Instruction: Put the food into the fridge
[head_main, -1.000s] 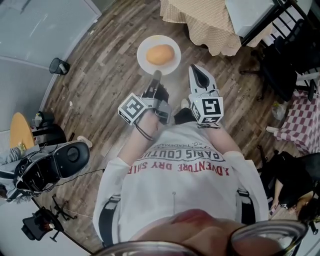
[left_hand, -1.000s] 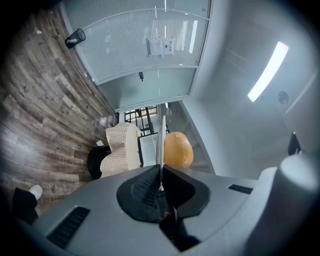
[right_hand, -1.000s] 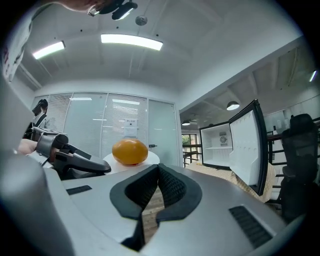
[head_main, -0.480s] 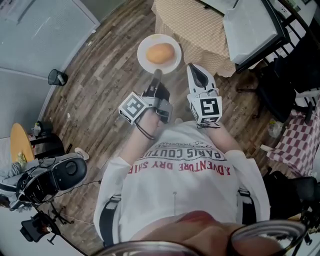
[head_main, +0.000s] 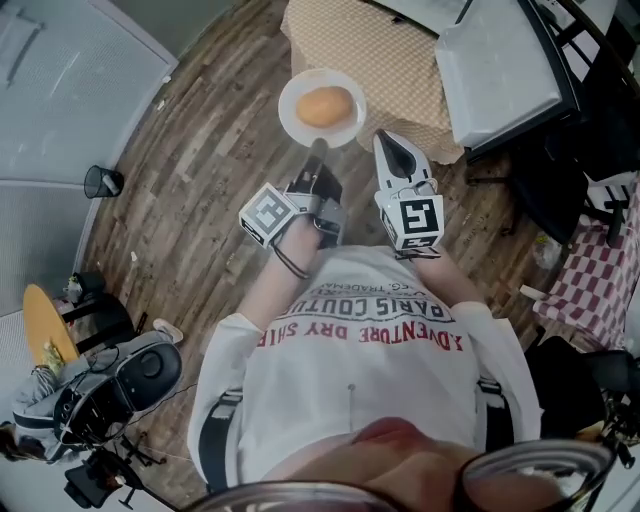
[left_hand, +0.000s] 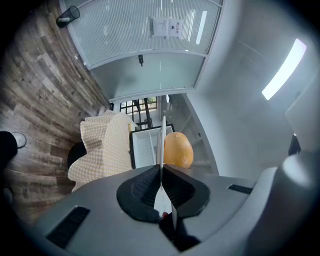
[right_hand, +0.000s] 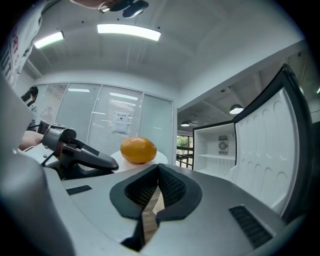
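Two grippers are seen held out ahead of the person in the head view, above a wooden floor (head_main: 210, 150). The fingers of the left gripper (head_main: 313, 150) are closed on the near rim of a white plate (head_main: 300, 128). A rounded orange-yellow fruit (head_main: 325, 106) is carried on the middle of the plate; what kind of fruit it is cannot be made out. In the left gripper view the plate (left_hand: 163, 135) is seen edge-on as a thin white line pinched between the fingers (left_hand: 147, 182), and the lower part of the fruit (left_hand: 177, 150) is hidden behind the gripper's grey body. The fingers of the right gripper (head_main: 386, 142) are brought together at their tips with nothing held. In the right gripper view only a narrow slit is left below the tips (right_hand: 157, 167), and a strip of floor is glimpsed through it. An open fridge (right_hand: 220, 150) with white shelves is seen ahead. Its door (right_hand: 265, 145) is swung wide and cut off at the picture's edge. In the head view only part of the fridge (head_main: 500, 70) is caught at the upper right. A checked cloth (head_main: 370, 50) is draped over a worktop, which is wholly hidden beneath it.
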